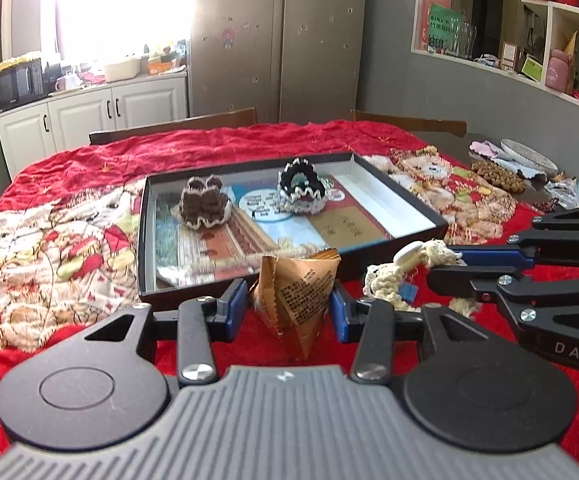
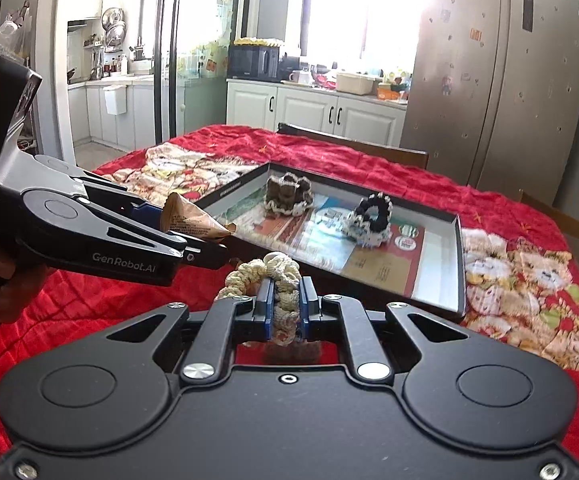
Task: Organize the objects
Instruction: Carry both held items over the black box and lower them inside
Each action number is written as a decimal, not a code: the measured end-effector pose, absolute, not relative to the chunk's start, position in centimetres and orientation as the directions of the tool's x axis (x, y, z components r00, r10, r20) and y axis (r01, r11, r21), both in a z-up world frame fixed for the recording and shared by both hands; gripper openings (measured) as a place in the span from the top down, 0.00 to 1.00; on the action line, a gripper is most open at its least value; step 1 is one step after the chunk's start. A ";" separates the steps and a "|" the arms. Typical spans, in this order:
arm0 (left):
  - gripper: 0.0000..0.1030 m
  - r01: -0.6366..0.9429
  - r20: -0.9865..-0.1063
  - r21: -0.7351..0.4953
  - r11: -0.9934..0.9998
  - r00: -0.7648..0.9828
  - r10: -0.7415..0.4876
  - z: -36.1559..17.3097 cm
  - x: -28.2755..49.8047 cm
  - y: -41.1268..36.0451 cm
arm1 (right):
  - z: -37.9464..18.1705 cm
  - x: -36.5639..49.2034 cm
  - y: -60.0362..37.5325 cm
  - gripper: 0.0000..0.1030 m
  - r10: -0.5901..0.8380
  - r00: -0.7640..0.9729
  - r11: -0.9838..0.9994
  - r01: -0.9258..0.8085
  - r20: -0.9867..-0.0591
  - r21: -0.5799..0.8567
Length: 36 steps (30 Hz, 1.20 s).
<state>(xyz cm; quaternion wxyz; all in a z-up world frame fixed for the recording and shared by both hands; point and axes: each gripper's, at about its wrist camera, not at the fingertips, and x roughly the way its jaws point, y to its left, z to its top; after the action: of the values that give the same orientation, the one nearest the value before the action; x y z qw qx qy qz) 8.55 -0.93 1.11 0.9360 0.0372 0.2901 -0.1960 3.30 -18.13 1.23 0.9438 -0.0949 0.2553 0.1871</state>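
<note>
Two things are in hand and two already lie in the box, so by my reading the sorting is about half done. Nearest, the left gripper point(image 1: 289, 304) has its fingers point(image 1: 234, 309) clamped on a brown paper packet point(image 1: 298, 300), a crumpled, pyramid-shaped pouch with dark printed text; it sits squarely between the blue pads, its tip hanging below them, clear of the red cloth point(image 1: 69, 152) over the desk. Just to the right of those fingers, the right gripper point(image 2: 285, 304) has its fingers point(image 2: 263, 302) nearly together, pinched on a cream crocheted scrunchie point(image 2: 279, 280) that carries a pale round button; the loop bulges out ahead of the fingertips and to their left, soft and ruffled.

Just beyond both sets of fingertips lies the shallow black box point(image 1: 403, 192) with a printed sheet on its floor. In it, ahead and to the left of the left fingers, stands a brown scrunchie with cream edging point(image 1: 204, 206); further ahead, slightly right, a black one with white trim point(image 1: 302, 187). What is left, I judge, is setting the two held pieces into the box. Far to the right, past the cloth, a plate point(image 1: 527, 156) and wrappers lie on the bare desk; whether they belong to the task I cannot tell.
</note>
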 end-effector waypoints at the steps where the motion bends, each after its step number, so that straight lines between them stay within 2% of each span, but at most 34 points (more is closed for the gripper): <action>1: 0.55 0.388 -0.554 -0.045 0.921 0.757 -0.346 1.3 8.7 -0.9 | 1.4 3.4 -18.2 0.88 0.303 0.803 0.913 -0.399 -0.514 -0.086; 20: 0.55 0.350 -0.536 -0.037 0.936 0.783 -0.314 3.1 15.4 -2.4 | 3.8 9.8 -20.9 0.88 0.206 0.852 0.956 -0.280 -0.481 -0.087; 36: 0.55 0.317 -0.570 0.008 0.949 0.781 -0.256 0.8 22.6 -4.9 | 1.2 19.3 -23.4 0.88 0.117 0.849 0.990 -0.140 -0.515 -0.006</action>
<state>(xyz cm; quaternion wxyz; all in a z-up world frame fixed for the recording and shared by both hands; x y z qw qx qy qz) 22.57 -4.89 0.80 0.9423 0.0516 0.2939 -0.1519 19.34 -23.39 1.24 0.9613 -0.0217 0.2662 0.0670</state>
